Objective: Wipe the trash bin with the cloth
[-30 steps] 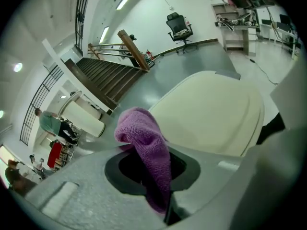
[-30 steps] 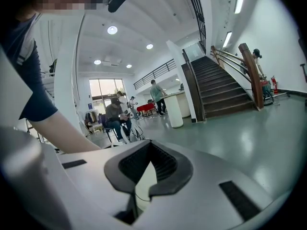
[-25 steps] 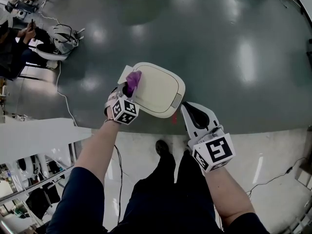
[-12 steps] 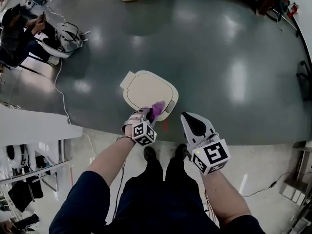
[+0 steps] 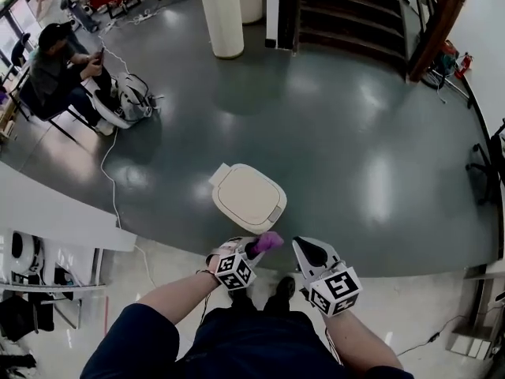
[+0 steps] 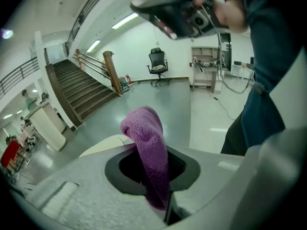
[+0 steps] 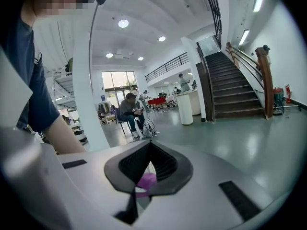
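Note:
The trash bin (image 5: pixel 248 197) is a cream bin with a rounded lid, standing on the dark grey floor just ahead of my feet. My left gripper (image 5: pixel 256 249) is shut on the purple cloth (image 5: pixel 267 242), held in the air short of the bin's near edge and not touching it. In the left gripper view the cloth (image 6: pixel 146 152) sticks up out of the jaws, with a strip of the bin lid (image 6: pixel 98 146) behind it. My right gripper (image 5: pixel 306 245) hovers beside the left one, shut and holding nothing. Through its jaws a bit of the cloth (image 7: pixel 146 181) shows.
A person sits on a chair (image 5: pixel 59 65) at the far left with a backpack (image 5: pixel 134 97) beside them. A white pillar (image 5: pixel 225 18) and a staircase (image 5: pixel 347 14) stand at the back. A white counter (image 5: pixel 55 212) and a floor cable (image 5: pixel 110 176) lie to the left.
The left gripper carried the cloth across the lid from its far left to the near edge, then off it toward my body. Both grippers now sit farther from the bin.

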`<move>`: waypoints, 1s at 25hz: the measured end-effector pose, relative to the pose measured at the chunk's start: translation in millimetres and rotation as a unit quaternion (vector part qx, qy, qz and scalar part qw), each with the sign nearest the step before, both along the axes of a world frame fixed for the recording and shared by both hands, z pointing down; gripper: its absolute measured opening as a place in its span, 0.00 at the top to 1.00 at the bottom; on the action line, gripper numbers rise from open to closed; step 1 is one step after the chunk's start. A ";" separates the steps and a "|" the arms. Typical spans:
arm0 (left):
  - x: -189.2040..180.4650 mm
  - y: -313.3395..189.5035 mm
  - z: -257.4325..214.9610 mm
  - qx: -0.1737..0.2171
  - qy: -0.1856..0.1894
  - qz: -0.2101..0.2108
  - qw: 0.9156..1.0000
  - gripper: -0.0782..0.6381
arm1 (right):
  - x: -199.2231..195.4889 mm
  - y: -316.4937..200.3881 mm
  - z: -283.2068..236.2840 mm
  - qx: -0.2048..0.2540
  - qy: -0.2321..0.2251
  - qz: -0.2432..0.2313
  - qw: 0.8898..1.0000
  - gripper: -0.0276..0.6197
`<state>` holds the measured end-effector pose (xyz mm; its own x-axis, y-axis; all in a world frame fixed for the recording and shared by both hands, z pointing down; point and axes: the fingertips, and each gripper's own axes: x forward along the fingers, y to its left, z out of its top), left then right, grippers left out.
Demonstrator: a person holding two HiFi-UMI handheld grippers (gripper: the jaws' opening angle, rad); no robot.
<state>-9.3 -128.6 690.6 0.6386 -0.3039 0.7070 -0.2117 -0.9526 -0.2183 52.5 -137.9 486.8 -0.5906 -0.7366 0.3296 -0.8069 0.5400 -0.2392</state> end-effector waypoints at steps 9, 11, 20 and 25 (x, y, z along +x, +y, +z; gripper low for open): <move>-28.8 9.4 -178.1 0.005 0.180 -0.099 0.979 0.81 | -22.4 33.1 -49.5 0.035 -0.003 -0.041 0.999 0.94; -30.1 16.5 -217.0 0.011 0.222 -0.111 0.969 0.81 | -25.8 37.2 -62.2 0.049 -0.004 -0.046 0.998 0.94; -36.7 51.5 -317.7 -0.026 0.375 -0.139 0.916 0.81 | -49.0 56.9 -104.8 0.096 -0.008 -0.082 0.992 0.94; -31.9 68.4 -328.9 -0.025 0.400 -0.138 0.906 0.81 | -59.4 73.7 -115.7 0.111 -0.020 -0.099 0.989 0.94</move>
<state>-41.3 -60.2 361.6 0.8574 -0.5099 0.0689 -0.5142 -0.8440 0.1526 -6.8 -64.1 371.1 -0.7394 -0.6571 0.1470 -0.6729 0.7289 -0.1262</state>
